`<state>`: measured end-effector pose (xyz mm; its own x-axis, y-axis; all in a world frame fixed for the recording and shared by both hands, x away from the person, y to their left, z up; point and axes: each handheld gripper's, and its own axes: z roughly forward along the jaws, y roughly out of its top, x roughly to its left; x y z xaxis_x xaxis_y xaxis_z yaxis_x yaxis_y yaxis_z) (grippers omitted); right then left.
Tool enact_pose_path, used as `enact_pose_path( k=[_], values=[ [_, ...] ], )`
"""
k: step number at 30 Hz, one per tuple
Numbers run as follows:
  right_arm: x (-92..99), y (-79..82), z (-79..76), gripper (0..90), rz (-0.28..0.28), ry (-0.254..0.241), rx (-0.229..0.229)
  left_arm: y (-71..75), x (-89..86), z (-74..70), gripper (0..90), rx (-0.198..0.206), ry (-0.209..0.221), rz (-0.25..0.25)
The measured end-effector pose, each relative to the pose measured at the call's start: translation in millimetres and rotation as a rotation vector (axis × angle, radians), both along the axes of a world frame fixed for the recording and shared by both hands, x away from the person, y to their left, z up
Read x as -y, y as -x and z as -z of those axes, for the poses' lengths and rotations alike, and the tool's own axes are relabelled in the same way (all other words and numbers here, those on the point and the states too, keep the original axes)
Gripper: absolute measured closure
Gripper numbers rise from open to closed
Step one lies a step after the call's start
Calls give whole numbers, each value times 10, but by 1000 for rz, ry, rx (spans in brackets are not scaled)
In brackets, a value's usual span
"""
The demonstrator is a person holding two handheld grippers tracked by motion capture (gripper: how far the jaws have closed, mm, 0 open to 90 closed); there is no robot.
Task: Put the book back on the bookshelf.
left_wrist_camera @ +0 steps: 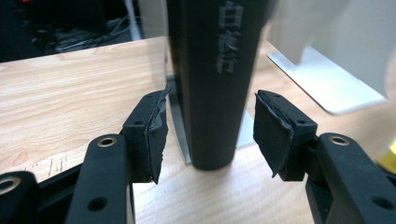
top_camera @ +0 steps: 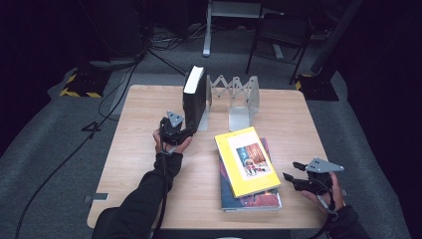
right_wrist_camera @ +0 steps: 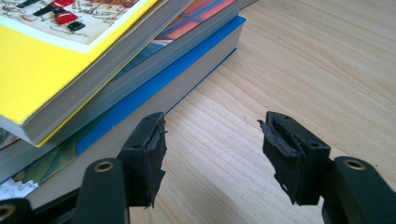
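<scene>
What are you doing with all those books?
A person is standing books up in a metal book rack. The left gripper sits open around the spine of an upright black book, pads off it. The right gripper waits open beside the stack of books lying flat on the table.

A black book (top_camera: 194, 97) is stood upright on the wooden bench (top_camera: 149, 149), its spine turned toward the near side and printed with pale vertical characters (left_wrist_camera: 227, 37). Its pale page edges are seen along the top. It is leaned against the left plate of a metal expanding bookend (top_camera: 234, 99), near the far edge.
</scene>
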<state>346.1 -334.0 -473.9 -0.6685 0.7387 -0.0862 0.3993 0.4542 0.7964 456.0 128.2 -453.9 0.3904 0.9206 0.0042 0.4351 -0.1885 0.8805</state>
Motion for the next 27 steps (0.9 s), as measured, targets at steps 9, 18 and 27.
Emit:
enact_pose_path(
  k=[9,18,27],
  values=[
    [1,11,-34,385,-2,-14,1,133,-92,81,387,-57,-67,270],
    [-52,31,-136,329,-33,-29,-6,453,-117,205,306,-140,-177,509],
    [-166,139,-276,350,-124,-9,-14,726,-95,311,262,-196,-211,637]
  ],
)
